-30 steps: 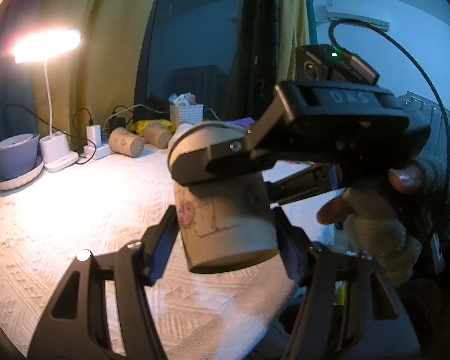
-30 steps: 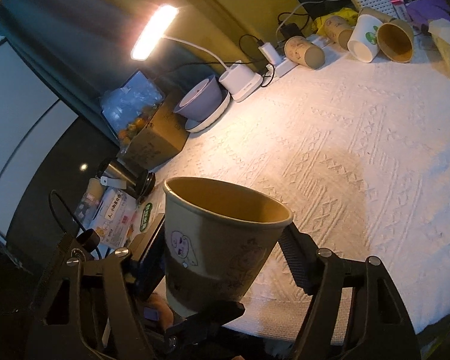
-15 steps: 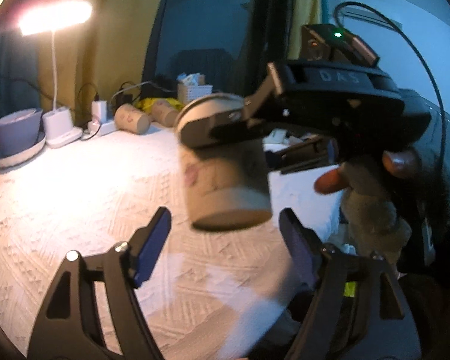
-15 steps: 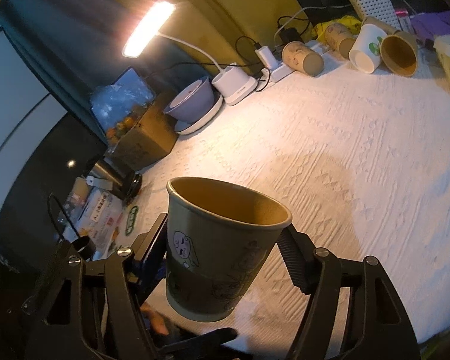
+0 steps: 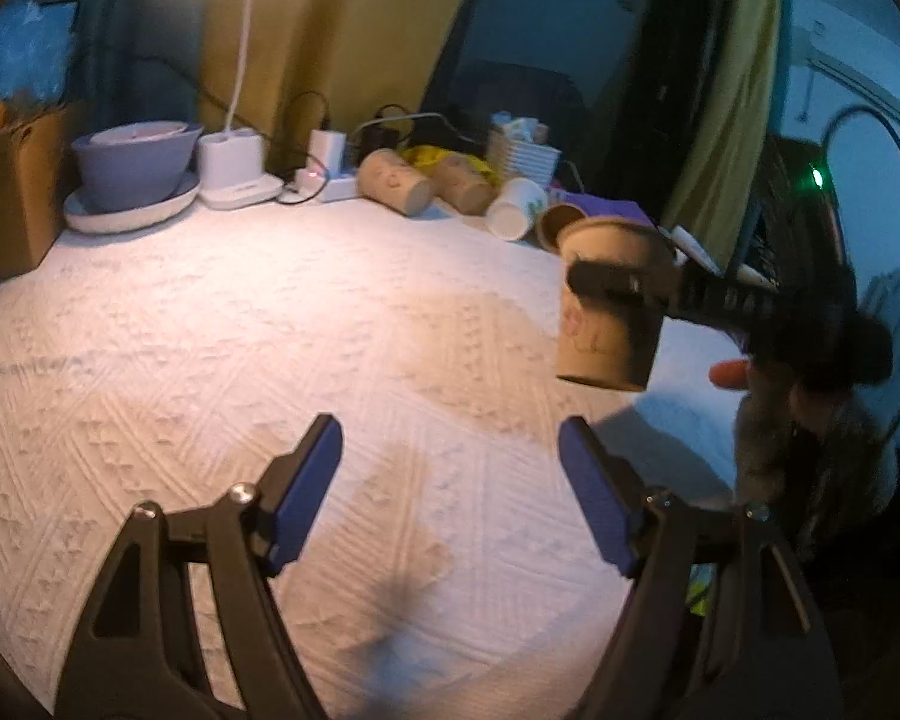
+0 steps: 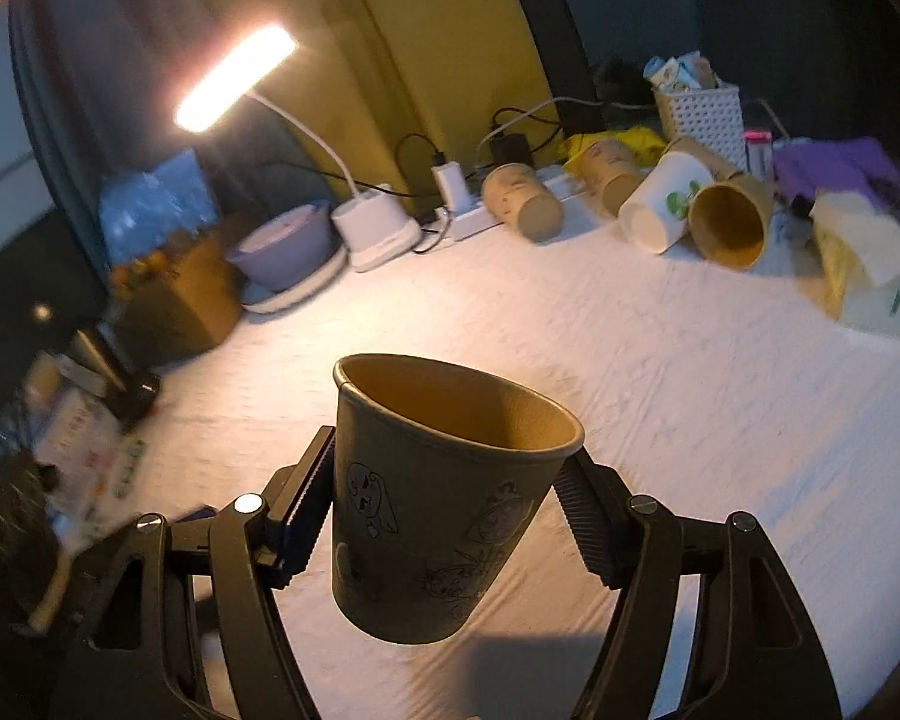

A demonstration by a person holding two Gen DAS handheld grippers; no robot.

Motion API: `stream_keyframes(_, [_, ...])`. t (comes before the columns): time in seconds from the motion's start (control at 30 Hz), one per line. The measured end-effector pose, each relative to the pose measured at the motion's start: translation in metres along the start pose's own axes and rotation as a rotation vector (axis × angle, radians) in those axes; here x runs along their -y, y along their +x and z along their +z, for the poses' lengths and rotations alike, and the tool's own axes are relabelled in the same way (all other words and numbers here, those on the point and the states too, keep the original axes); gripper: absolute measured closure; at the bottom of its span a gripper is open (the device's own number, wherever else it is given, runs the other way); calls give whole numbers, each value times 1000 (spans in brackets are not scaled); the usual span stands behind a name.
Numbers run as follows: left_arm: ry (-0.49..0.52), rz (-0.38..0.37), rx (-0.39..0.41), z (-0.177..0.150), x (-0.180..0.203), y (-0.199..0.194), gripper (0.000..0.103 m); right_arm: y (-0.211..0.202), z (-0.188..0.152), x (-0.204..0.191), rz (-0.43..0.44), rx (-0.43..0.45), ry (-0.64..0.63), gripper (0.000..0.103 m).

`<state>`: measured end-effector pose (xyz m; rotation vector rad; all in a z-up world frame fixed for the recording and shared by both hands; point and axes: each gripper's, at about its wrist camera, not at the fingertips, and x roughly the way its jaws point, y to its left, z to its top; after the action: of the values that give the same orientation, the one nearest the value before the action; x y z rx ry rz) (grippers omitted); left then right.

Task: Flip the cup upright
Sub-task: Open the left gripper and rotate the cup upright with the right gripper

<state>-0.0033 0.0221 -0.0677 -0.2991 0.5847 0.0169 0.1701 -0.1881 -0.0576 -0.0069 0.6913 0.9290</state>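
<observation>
One cup (image 6: 444, 498), upright and empty, between right jaws.

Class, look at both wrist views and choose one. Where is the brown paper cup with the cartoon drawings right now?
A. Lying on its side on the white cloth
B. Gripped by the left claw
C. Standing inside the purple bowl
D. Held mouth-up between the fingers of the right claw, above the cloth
D: the cup sits mouth-up, pinched in the right claw above the white cloth, while the left claw is open and empty.
</observation>
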Motion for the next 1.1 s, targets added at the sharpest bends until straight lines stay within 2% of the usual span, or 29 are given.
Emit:
stream_keyframes(0.13, [-60,9,-18,7,-16,3,27,11,-3,-11,-111,28,-114,30])
stream_keyframes(0.27, [-102,5,-39,6,-25,7,27,21,-4,-19,-148,41,-166,30])
stream_keyframes(0.43, [-106,2,-51,5,-25,9,27,31,-5,-34,-199,57,-250,30])
stream_keyframes(0.73, [-128,-2,-64,8,-29,14,27,33,-18,-38,-226,49,-287,30])
stream_keyframes(1.1, [-122,13,-71,7,-26,21,27,18,-35,-35,-214,32,-292,30])
